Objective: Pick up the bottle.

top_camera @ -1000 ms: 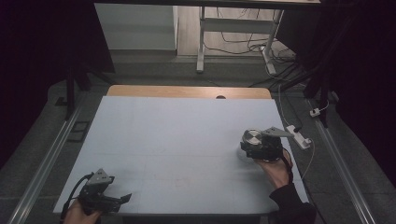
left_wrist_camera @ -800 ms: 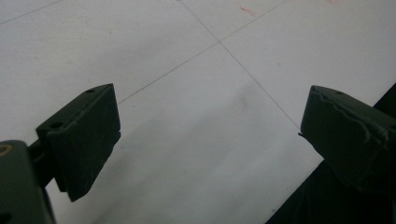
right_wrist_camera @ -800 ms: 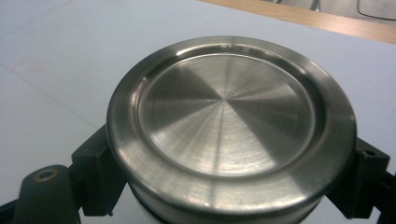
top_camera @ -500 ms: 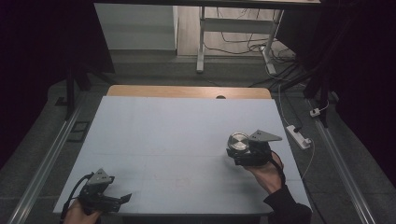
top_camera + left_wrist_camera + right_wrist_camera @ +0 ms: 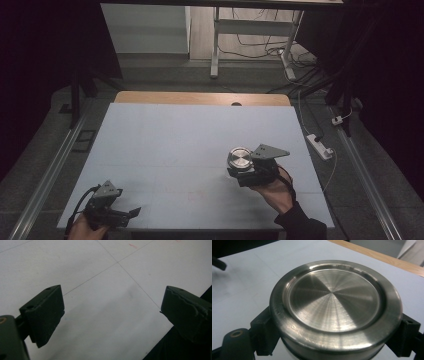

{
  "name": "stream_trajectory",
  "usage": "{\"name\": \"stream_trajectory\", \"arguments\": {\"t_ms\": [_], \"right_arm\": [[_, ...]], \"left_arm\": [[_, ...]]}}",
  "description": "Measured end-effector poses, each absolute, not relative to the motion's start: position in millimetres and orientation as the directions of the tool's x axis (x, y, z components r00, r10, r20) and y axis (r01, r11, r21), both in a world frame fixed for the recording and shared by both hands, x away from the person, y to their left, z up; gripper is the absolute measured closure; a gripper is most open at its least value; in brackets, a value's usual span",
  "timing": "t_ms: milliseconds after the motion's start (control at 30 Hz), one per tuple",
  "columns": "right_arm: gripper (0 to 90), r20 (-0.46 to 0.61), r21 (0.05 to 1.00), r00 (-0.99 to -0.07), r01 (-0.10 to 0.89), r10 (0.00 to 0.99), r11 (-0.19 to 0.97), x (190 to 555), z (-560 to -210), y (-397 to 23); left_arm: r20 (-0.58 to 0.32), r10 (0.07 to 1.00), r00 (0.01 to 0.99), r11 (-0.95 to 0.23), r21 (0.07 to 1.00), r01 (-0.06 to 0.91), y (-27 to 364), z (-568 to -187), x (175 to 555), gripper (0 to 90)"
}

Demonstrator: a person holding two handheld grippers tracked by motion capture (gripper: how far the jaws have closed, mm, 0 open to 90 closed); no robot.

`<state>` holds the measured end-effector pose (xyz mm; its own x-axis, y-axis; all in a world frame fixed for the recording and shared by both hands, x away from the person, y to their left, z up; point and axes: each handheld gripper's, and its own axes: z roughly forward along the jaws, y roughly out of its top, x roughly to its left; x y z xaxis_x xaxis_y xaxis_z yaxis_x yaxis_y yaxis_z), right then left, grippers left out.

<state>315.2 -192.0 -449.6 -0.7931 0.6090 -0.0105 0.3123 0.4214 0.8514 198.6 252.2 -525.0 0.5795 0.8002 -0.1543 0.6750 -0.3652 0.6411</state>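
The round steel tin (image 5: 334, 312), lid up, sits clamped by its sides between the jaws of the right gripper (image 5: 245, 172) and is carried above the right half of the pale blue table (image 5: 165, 145), apparently lifted clear of it, though the gap beneath is hard to judge. So the pick-up looks done, and what is left is to bring the tin to its place and set it down. The left gripper (image 5: 131, 212) rests at the table's near left corner with its jaws spread wide and nothing between them, taking no part so far.
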Motion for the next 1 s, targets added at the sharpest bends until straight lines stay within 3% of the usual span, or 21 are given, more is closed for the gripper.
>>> {"name": "stream_trajectory", "arguments": {"t_ms": [700,1000], "right_arm": [[14.6,-0.017,0.860,-0.885,0.224,0.465,0.458,289.5,-439.2,-156.9],[14.6,-0.015,0.854,-0.899,0.216,0.438,0.474,284.4,-443.0,-146.6]], "left_arm": [[-0.149,0.801,0.579,-0.379,0.622,0.685,249.9,-526.1,200.6,6.3],[-0.086,0.771,0.631,-0.482,0.570,0.666,239.7,-527.4,201.4,11.7]]}}
